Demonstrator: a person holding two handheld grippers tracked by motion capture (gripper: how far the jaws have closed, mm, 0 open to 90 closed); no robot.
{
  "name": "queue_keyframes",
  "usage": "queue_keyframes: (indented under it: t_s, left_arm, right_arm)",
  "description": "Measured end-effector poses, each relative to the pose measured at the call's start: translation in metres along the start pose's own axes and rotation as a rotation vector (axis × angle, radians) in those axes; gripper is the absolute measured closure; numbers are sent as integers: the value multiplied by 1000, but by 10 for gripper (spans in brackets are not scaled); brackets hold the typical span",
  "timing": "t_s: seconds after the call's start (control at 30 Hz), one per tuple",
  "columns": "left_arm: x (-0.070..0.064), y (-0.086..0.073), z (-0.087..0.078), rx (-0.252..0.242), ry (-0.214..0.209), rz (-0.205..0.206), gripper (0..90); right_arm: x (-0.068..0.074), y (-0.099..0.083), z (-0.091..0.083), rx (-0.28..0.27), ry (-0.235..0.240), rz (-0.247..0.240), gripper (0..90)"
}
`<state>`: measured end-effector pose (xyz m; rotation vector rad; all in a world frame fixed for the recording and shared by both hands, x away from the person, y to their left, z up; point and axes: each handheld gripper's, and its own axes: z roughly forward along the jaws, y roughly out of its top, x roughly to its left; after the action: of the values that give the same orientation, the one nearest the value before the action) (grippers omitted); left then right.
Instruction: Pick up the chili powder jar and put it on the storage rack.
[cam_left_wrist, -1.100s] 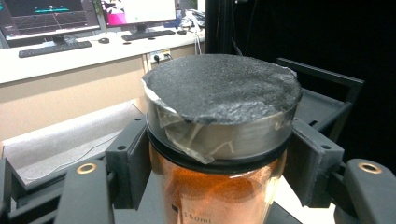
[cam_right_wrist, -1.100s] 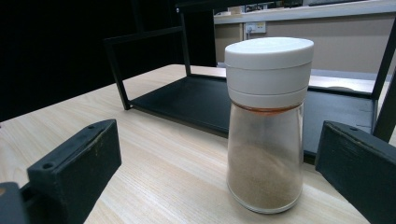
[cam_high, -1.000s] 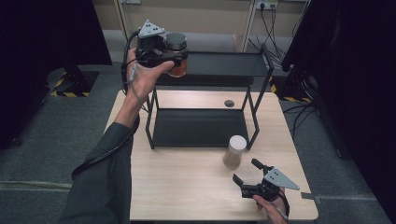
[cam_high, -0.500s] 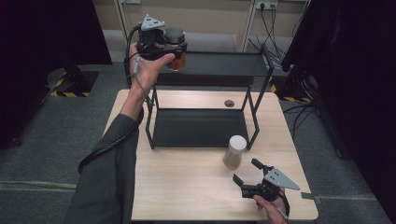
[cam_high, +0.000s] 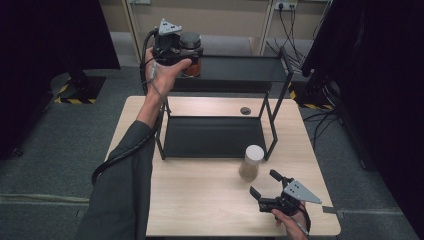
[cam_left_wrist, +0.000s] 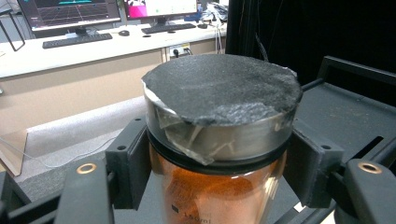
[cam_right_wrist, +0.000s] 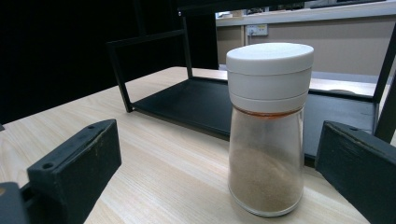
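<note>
Nearest, the right gripper rests low on the tabletop, fingers apart, the upright white-capped jar just ahead between them. Farther off, the left gripper clamps an amber jar upright above the top shelf.

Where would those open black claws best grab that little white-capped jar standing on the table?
Probably around the clear glass body just under the white cap of the jar, coming in level from the table's near edge, as the right gripper already faces it. It stands upright, round and narrow enough for the open jaws; the rack close behind blocks the far side.
</note>
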<state>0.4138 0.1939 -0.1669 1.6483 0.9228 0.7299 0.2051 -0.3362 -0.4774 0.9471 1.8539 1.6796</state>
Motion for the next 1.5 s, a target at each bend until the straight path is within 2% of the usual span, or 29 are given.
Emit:
queue_keyframes:
  t_s: [0.57, 0.67, 0.73, 0.9, 1.37, 1.5]
  left_arm:
    - [1, -9, 2, -16, 11, -10, 315]
    - [-4, -9, 1, -23, 27, -37, 214]
    - [-9, -7, 0, -21, 47, -34, 142]
    - [-14, -3, -2, -2, 73, -62, 49]
    - [-14, -19, -14, -34, 54, -61, 19]
    - [-14, -25, -21, -45, 57, -39, 19]
  right_arm:
    - [0, 0, 1, 6, 7, 4, 6]
    - [1, 0, 1, 6, 8, 4, 6]
    - [1, 0, 1, 6, 8, 4, 6]
    - [1, 0, 2, 6, 8, 3, 6]
    - [1, 0, 1, 5, 7, 3, 6]
    - [2, 0, 1, 5, 5, 0, 6]
